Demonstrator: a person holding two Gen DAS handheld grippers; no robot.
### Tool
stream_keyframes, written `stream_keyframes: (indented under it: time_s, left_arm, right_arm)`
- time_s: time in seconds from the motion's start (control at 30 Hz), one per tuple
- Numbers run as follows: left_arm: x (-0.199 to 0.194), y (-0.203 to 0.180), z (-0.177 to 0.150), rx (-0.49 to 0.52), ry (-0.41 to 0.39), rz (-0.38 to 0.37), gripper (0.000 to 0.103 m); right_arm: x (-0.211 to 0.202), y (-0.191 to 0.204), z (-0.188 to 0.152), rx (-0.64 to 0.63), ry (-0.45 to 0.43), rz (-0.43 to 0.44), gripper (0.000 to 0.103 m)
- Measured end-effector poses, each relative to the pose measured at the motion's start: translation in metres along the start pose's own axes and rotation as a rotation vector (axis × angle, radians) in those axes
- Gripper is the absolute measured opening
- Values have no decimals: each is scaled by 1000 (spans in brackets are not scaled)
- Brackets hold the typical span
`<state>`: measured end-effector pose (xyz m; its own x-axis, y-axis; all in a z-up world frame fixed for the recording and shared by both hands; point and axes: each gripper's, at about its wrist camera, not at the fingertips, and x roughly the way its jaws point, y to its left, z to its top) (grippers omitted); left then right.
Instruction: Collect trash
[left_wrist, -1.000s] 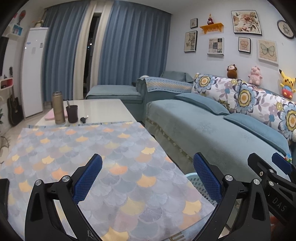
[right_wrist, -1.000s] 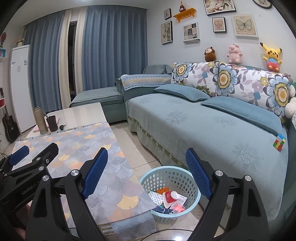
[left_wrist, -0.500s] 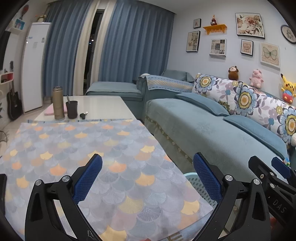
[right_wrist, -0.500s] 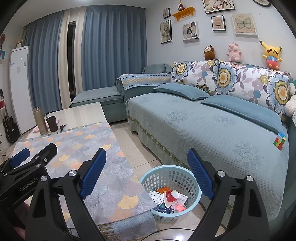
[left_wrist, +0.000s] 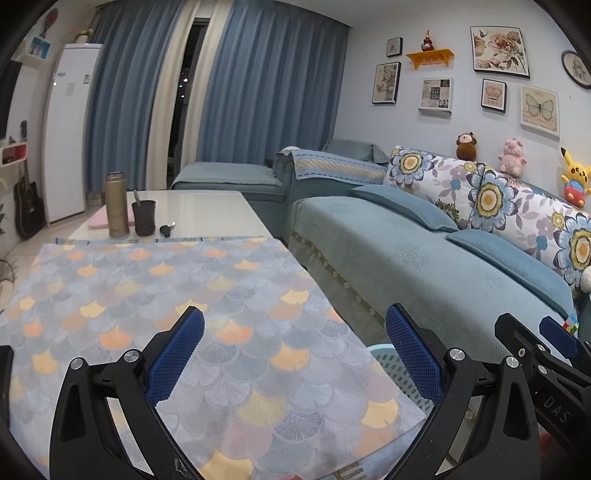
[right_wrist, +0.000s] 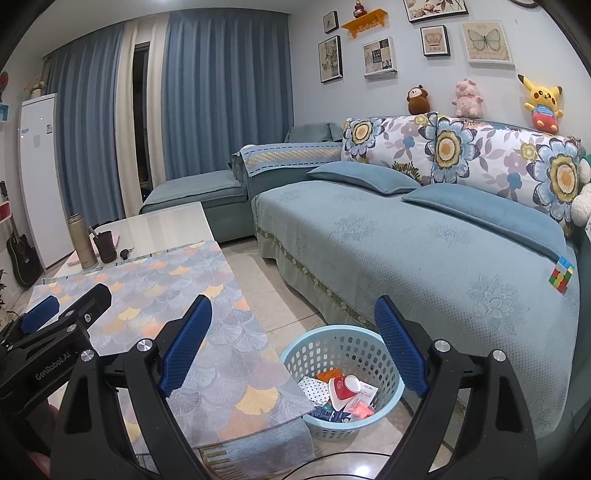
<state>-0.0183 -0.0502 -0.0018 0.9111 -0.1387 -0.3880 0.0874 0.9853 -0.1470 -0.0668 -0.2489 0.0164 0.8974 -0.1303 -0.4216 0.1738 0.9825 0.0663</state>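
1. A blue sofa (right_wrist: 424, 251) runs along the right side of the room, with floral cushions (right_wrist: 461, 147) against its back and a colour cube (right_wrist: 561, 275) lying on the seat near its right end.
2. The low table (left_wrist: 207, 210) carries a scale-patterned cloth (left_wrist: 184, 295) over its near half; on the bare far end stand a metal flask (left_wrist: 116, 205) and a dark cup (left_wrist: 143, 218), close together.
3. A light blue basket (right_wrist: 391, 400) sits on the floor between the table's near corner and the sofa.
4. The trash (right_wrist: 343, 387) lies inside the basket: a red-and-white cup on top of wrappers and paper.
5. The right gripper (right_wrist: 291, 347) hangs above the basket with jaws spread wide and nothing between them; the trash is just below and between its fingertips in the view.
6. The left gripper (left_wrist: 293, 350) hovers over the cloth, jaws likewise wide apart and empty, with the basket's rim just beside its right finger.
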Motion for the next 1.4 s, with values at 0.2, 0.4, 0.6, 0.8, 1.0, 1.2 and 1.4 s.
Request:
stream_keyframes:
  time_s: [0.2,0.4,0.6,0.8,1.0,1.2,1.4]
  left_arm:
    - [-1,0,0,-3,-1,3,95]
    - [-1,0,0,0,-1,4,95]
    - [-1,-1,-2,2,-3,18,95]
    - [-3,-5,-5,8,-5,31,95]
    - [-5,-6,-3,21,-15,47,95]
    - [-8,-5,-1,31,-31,79,95]
    - [-8,-4,3,42,-36,79,95]
  right_arm:
    - [1,-2,-2,6,6,5,85]
    - [3,-5,-1,19,14,10,85]
    - [4,-7,-1,24,18,16,85]
    - [4,-8,-2,31,23,19,85]
    - [6,-8,-1,27,28,12,85]
    - [6,-7,-2,27,27,10,88]
    - [7,-5,-3,16,31,-2,90]
